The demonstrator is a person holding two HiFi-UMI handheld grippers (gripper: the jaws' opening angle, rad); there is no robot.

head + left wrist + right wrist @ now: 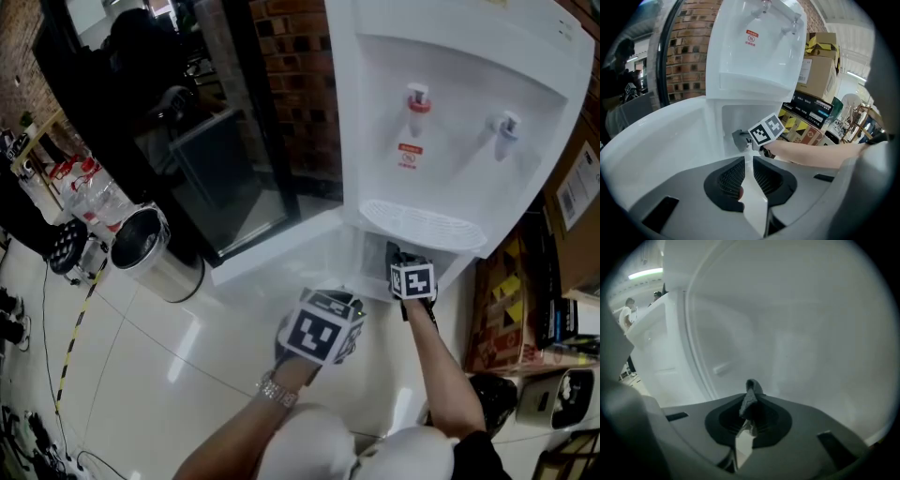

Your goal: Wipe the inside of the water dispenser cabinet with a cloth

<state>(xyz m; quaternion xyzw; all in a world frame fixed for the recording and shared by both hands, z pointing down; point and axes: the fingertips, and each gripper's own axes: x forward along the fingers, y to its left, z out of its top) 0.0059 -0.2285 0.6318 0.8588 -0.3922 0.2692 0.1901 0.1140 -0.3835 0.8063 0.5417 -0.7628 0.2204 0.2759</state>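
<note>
The white water dispenser has its lower cabinet open. My right gripper reaches into that opening, shut on a dark grey cloth. In the right gripper view the cloth sticks up from the right gripper, close to the cabinet's white inner wall. My left gripper is below the opening, and its marker cube faces the head camera. In the left gripper view the left gripper is shut on the thin white edge of the cabinet door. That view also shows the cloth in the opening.
A red tap and a blue tap hang above the drip tray. A steel bin stands on the glossy floor to the left. Cardboard boxes crowd the right side. A black-framed glass panel and a brick wall lie behind.
</note>
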